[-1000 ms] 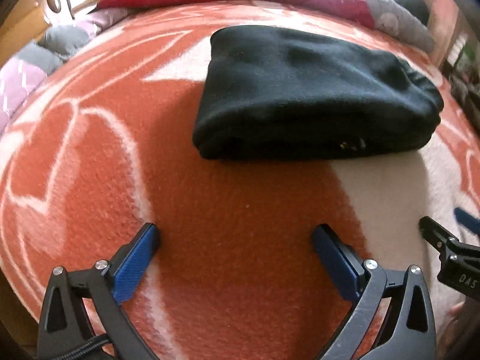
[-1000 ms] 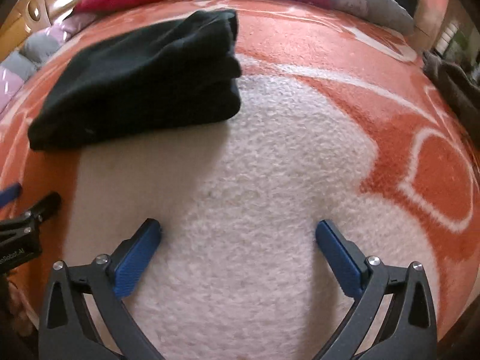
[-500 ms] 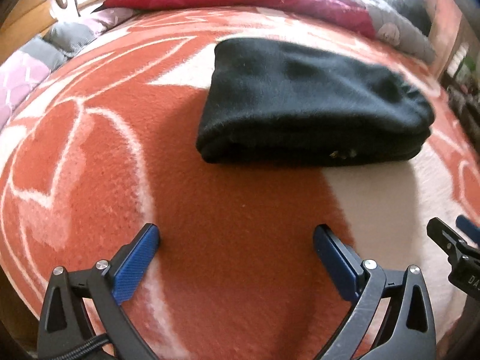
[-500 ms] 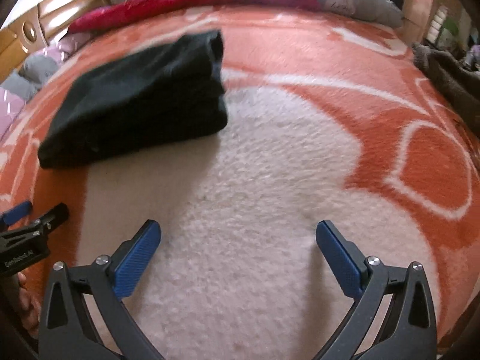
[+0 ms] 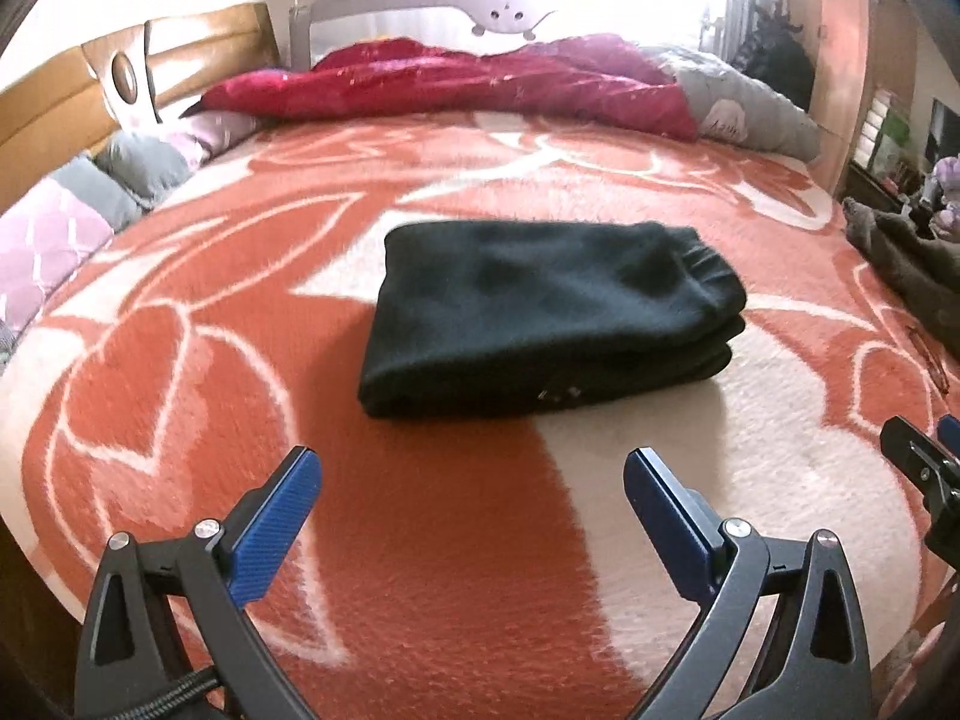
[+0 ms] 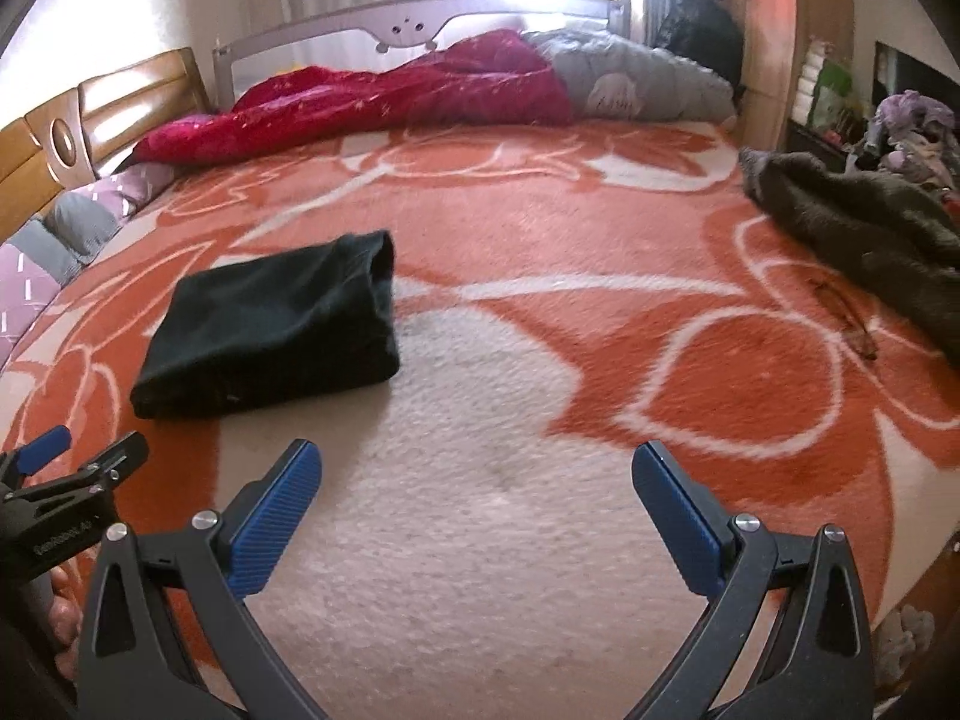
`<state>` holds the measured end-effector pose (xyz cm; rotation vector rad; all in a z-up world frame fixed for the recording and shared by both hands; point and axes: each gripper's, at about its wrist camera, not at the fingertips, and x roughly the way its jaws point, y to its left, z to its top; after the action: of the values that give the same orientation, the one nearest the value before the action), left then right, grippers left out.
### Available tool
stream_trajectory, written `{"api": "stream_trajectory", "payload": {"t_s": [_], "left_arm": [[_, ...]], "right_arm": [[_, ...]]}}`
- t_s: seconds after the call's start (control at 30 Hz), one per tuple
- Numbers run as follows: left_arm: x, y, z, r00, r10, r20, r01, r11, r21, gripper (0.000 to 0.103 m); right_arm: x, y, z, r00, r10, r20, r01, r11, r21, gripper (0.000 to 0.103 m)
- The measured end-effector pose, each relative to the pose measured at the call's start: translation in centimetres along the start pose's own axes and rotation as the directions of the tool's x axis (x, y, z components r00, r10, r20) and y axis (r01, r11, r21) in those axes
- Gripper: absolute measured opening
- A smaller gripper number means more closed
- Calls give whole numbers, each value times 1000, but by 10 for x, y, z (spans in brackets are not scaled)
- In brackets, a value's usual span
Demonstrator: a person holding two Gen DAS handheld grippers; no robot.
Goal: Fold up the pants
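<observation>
Currently the pants [image 5: 549,321] lie folded in a compact stack on the bed [image 5: 450,540], clear of both grippers. Left gripper [image 5: 471,489] and right gripper [image 6: 477,483]: fingers apart, empty. Risk: any further contact could unseat the upper layers and undo the fold.

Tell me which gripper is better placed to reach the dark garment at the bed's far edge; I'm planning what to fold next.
Right. The brown garment lies on the blanket ahead-right of the open right gripper; the open left gripper faces the folded black pants instead.
</observation>
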<state>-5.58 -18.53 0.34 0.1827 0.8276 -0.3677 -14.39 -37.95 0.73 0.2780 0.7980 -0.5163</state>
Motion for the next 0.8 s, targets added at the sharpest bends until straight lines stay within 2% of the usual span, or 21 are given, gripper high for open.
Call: {"api": "stream_trajectory", "payload": {"t_s": [0.23, 0.53, 0.8], "left_arm": [[-4, 3, 6, 1000, 18, -7, -18, 1000, -10, 101], [-7, 6, 2, 1000, 18, -20, -19, 999, -33, 101], [-10, -2, 0, 1000, -8, -20, 8, 1000, 5, 101]], "right_arm": [[-9, -11, 0, 998, -48, 37, 48, 999, -13, 103], [-19, -5, -3, 997, -39, 59, 41, 999, -34, 103], [-18, 0, -4, 997, -44, 57, 47, 998, -42, 103]]}}
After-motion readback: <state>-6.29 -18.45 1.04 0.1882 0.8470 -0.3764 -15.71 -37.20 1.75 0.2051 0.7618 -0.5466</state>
